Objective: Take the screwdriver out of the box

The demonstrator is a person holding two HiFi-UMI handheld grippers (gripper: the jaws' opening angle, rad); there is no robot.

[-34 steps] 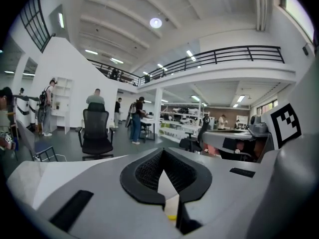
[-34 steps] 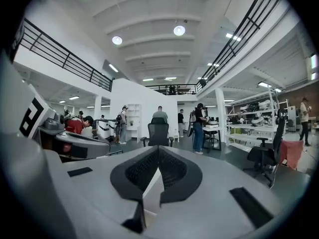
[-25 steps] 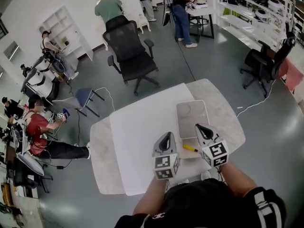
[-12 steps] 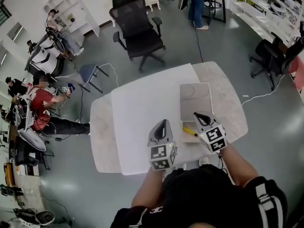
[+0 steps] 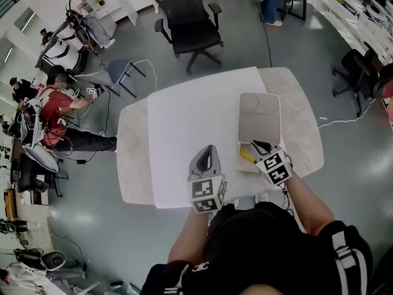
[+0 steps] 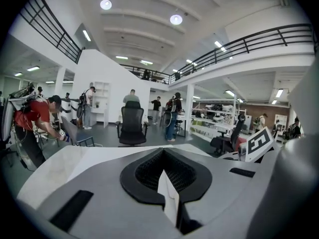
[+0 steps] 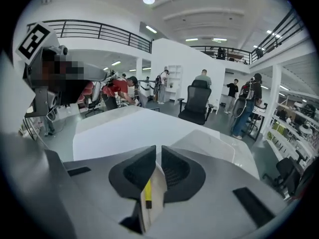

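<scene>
A shallow pale grey box (image 5: 259,112) lies on the right part of the table. A yellow-handled screwdriver (image 5: 246,156) rests at its near end. My right gripper (image 5: 259,145) hangs over that near end, jaws open only by a narrow slit. In the right gripper view the screwdriver (image 7: 147,192) shows through that slit (image 7: 155,151), below the jaws, and the rest of the box (image 7: 199,138) stretches ahead. My left gripper (image 5: 209,150) is shut and holds nothing, over the white sheet (image 5: 190,128) left of the box. The left gripper view shows its jaws closed (image 6: 163,152).
The round-cornered stone table (image 5: 132,158) is partly covered by the white sheet. A black office chair (image 5: 187,17) stands beyond the far edge. A seated person in red (image 5: 55,112) is at the left, and cables run over the floor.
My right gripper has come down closer to the near end of the box, by the screwdriver. The left gripper has hardly moved.
</scene>
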